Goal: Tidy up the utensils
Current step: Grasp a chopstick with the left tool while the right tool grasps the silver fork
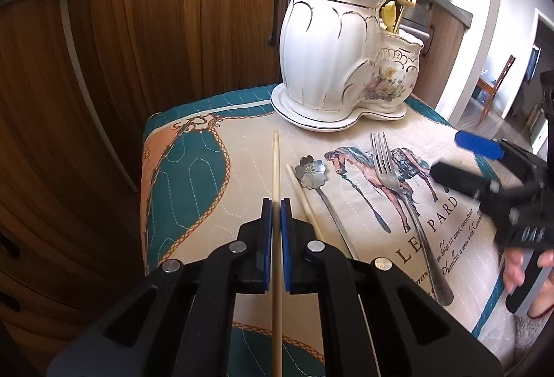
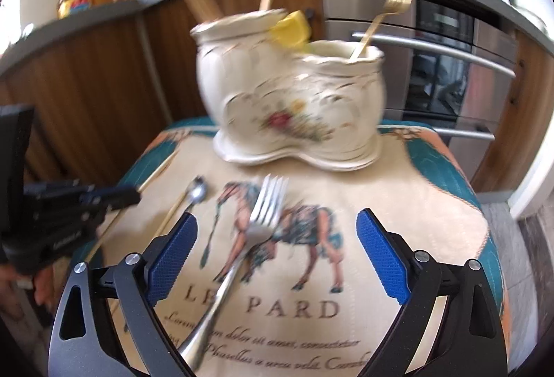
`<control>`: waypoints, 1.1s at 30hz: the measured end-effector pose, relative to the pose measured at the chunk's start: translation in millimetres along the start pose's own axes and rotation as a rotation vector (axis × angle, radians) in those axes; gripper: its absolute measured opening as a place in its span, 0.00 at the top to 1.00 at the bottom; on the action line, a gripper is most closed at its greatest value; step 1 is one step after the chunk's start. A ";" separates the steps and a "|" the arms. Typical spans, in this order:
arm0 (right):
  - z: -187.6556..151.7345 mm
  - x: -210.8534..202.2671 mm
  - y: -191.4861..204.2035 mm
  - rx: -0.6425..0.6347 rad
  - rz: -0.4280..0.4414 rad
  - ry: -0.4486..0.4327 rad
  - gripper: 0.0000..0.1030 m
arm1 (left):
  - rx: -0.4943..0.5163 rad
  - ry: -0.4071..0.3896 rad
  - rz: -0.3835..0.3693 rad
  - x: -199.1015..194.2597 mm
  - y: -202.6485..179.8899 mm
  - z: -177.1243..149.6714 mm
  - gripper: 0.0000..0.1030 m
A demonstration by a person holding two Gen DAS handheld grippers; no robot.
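Presently: left gripper jaws clamped on chopstick; right gripper wide over fork; holder at one o'clock; lift level, tip first.

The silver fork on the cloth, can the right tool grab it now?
Probably yes. The right tool is open, with the silver fork lying between its pads and nothing covering it. The left tool is busy off to the side, gripping a chopstick.
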State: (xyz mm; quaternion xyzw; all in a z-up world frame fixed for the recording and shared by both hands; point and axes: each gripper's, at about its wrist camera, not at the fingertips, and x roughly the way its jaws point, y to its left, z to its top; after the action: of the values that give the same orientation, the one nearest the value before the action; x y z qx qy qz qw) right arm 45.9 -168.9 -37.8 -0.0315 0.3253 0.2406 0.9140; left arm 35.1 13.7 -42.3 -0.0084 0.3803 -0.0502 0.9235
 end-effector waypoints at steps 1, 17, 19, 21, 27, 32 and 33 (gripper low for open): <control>-1.7 1.8 4.7 -0.026 -0.011 0.008 0.11 | -0.005 0.000 -0.012 1.3 1.1 0.1 0.95; -14.3 29.9 28.5 -0.129 -0.007 0.196 0.76 | -0.026 -0.023 -0.096 -1.5 6.1 -1.8 0.95; -14.2 27.9 25.4 -0.134 0.004 0.206 0.83 | -0.022 -0.025 -0.097 -2.1 5.7 -2.3 0.95; -13.8 25.1 23.5 -0.144 -0.007 0.209 0.85 | -0.022 -0.026 -0.099 -2.4 6.1 -2.4 0.95; -11.7 22.7 16.3 -0.168 -0.039 0.238 0.82 | -0.018 -0.026 -0.101 -2.4 5.7 -2.5 0.95; -10.7 28.0 11.6 -0.131 -0.039 0.226 0.81 | -0.020 -0.024 -0.102 -2.4 5.0 -3.0 0.95; -11.6 27.8 9.5 -0.115 -0.024 0.221 0.86 | -0.021 -0.024 -0.103 -2.4 4.9 -3.1 0.95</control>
State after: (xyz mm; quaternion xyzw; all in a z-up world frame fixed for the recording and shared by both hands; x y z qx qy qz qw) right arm 53.5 -151.3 -63.0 -0.1143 0.4094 0.2431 0.8719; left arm 31.7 18.9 -43.0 -0.0383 0.3688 -0.0936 0.9240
